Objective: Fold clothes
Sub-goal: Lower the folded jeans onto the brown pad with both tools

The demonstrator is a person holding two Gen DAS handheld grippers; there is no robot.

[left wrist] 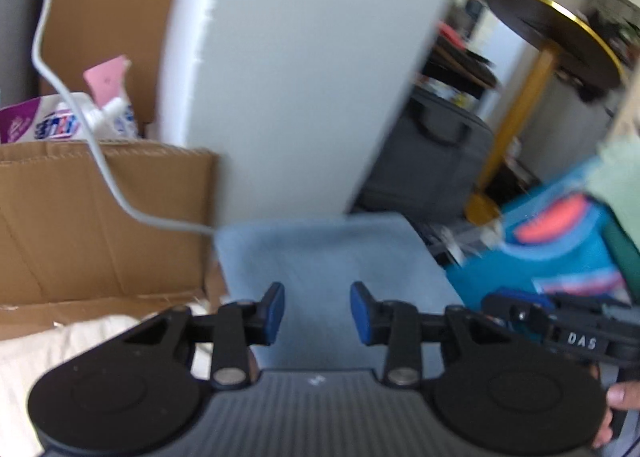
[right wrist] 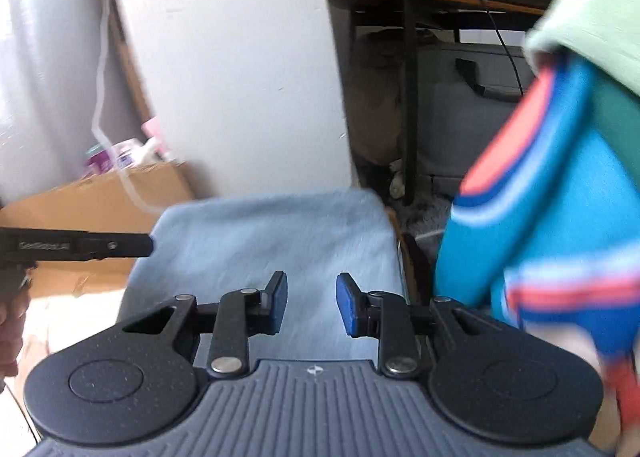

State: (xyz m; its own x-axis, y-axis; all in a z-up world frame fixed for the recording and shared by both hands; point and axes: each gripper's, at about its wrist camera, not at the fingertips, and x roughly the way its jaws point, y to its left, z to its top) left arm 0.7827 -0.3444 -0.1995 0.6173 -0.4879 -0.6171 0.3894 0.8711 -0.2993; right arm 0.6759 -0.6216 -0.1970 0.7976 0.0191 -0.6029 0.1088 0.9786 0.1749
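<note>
Behind everything stands a white panel (left wrist: 288,69), with a light blue cloth (left wrist: 332,261) spread below it. From the left wrist, the left gripper (left wrist: 317,313) is wide apart and holds nothing, above the cloth. At 9 o'clock a cardboard box (left wrist: 100,217) contains a spray bottle (left wrist: 116,109). At 3 o'clock hangs a turquoise garment (left wrist: 560,241).

From the right wrist, the right gripper (right wrist: 312,305) is also wide and empty over the light blue cloth (right wrist: 272,233). The turquoise garment (right wrist: 552,217) is at 3 o'clock, the cardboard box (right wrist: 100,209) at 9 o'clock.

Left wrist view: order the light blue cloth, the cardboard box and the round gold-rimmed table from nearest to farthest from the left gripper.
From the left gripper:
1. Light blue cloth, straight ahead beneath the fingers.
2. Cardboard box, off to the left.
3. Round gold-rimmed table, far back on the upper right.
</note>
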